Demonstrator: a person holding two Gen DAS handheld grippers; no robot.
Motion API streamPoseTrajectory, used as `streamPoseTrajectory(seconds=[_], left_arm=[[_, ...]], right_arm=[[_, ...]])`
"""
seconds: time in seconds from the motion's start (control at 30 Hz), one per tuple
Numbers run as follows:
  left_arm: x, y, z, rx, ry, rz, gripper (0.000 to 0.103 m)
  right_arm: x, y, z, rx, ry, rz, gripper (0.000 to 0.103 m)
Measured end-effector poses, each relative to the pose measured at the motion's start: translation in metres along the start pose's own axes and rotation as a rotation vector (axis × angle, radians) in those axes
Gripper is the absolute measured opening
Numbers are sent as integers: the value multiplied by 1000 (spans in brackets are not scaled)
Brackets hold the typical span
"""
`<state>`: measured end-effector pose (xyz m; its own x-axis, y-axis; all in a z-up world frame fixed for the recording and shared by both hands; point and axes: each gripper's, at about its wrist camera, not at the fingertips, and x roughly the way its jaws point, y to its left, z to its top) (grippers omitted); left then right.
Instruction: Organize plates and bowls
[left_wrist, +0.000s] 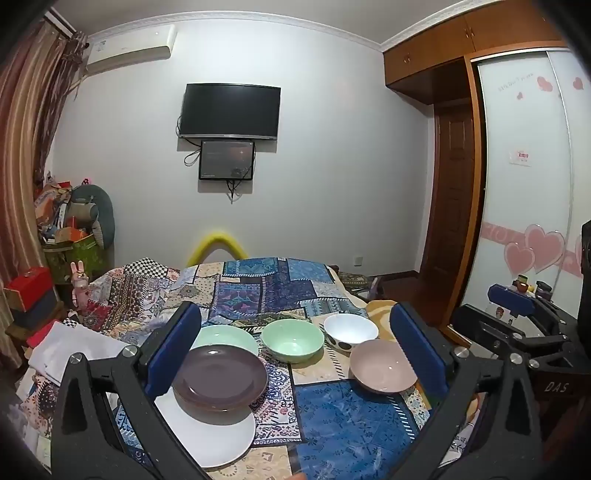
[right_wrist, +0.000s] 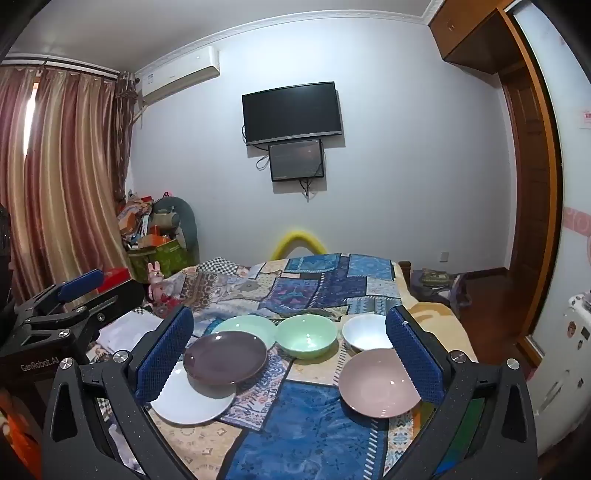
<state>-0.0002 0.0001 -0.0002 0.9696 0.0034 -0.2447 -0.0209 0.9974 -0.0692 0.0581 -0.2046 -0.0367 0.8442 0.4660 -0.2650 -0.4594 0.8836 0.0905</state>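
Left gripper (left_wrist: 295, 347) and right gripper (right_wrist: 290, 350): blue-padded jaws spread wide, grasping nothing, held above patchwork cloth (right_wrist: 306, 417).

Near left: flat white round plate (right_wrist: 192, 402), overlapped at far edge by dark brown-purple glazed plate (right_wrist: 225, 356).

Near right: dusty-pink shallow bowl (right_wrist: 376, 384), apart from the plates.

Farther, left to right: pale green plate (right_wrist: 247, 326) partly behind the brown one; mint-green deep bowl (right_wrist: 306, 338); white bowl (right_wrist: 365, 334) with dark dots outside.

Far wall: black television (right_wrist: 291, 110).
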Motion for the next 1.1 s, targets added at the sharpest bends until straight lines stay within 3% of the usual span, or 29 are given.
streamPoseTrajectory(seconds=[0.37,1.1], left_arm=[[2,21,8,-17,27,-4,103],[4,2,1,14,6,16,103]], right_arm=[[-1,2,2,10,-2,7,103],[5,6,-4,25,7,18,103]])
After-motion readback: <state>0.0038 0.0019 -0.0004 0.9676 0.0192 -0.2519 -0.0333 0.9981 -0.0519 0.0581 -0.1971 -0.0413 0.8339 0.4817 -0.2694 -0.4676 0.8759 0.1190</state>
